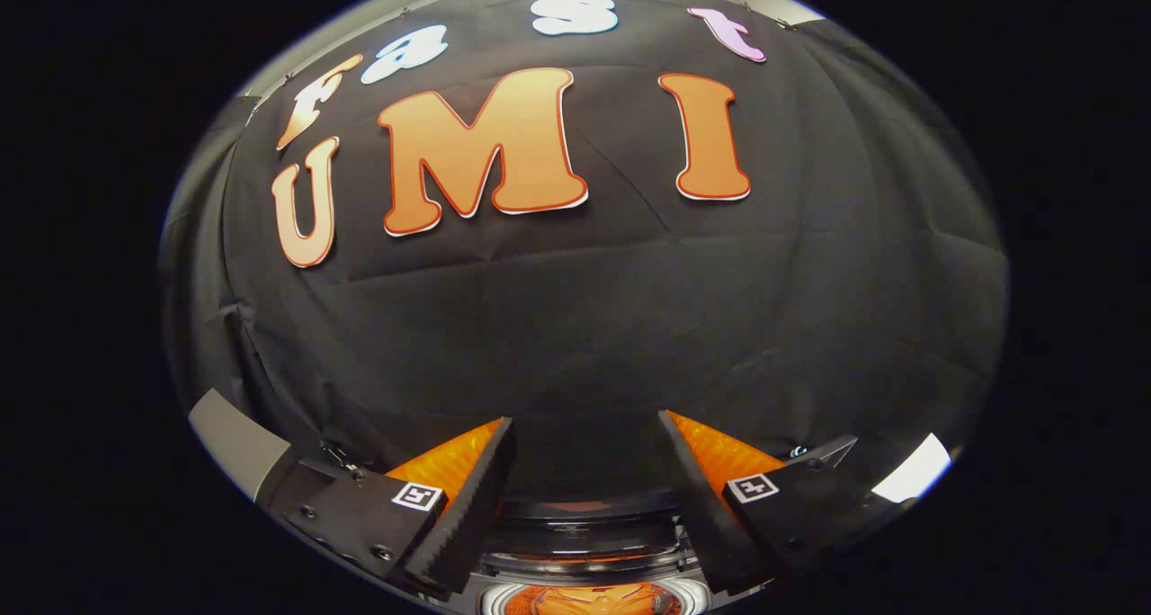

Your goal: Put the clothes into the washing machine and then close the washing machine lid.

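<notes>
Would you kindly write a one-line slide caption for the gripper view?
Open gripper holding nothing, aimed at the black cloth wall, with the washing machine low between its fingers.

recording booth, black cloth wall [584, 327], washing machine [584, 543] below

Your booth wall [584, 327] is matt cloth, soft-looking with creases and fold lines all over. The gripper [584, 471] sits with its fingers spread wide, nothing between them; the fingers' [468, 507] inner faces look ridged and rubbery, not shiny. Below them the washing machine [584, 543] reads as glossy smooth plastic with bright reflections on its rim.
</notes>
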Demonstrator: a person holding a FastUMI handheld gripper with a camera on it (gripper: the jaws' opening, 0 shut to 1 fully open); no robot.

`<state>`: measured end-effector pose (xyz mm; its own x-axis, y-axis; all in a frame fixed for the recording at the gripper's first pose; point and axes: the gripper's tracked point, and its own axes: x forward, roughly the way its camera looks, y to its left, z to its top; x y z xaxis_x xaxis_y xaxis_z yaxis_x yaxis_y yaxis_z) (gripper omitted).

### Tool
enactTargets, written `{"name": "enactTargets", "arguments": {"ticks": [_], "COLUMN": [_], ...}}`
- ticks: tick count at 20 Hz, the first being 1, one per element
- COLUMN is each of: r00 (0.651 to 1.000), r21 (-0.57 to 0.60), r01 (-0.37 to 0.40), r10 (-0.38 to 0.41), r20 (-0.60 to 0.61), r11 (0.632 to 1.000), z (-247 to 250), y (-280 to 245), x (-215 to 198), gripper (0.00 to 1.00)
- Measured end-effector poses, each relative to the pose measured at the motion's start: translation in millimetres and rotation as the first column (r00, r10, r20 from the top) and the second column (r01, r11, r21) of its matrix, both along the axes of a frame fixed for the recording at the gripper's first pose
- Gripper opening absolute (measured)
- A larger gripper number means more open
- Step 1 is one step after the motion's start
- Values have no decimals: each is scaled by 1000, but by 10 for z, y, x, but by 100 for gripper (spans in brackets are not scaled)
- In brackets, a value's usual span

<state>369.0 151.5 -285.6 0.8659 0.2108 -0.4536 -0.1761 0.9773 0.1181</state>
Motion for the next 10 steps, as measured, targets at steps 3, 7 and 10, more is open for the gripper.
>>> {"name": "enactTargets", "arguments": {"ticks": [3,7,10], "r00": [1000,1000,999], "r21": [-29,-63,-56], "r01": [5,-13,-13], "r10": [-5,14,15], "r20": [1,25,35], "r11": [1000,998,998], "z": [-61,-68,-51], "y": [-24,-10,-17], "x": [67,44,35], "gripper": [99,97,97]}}
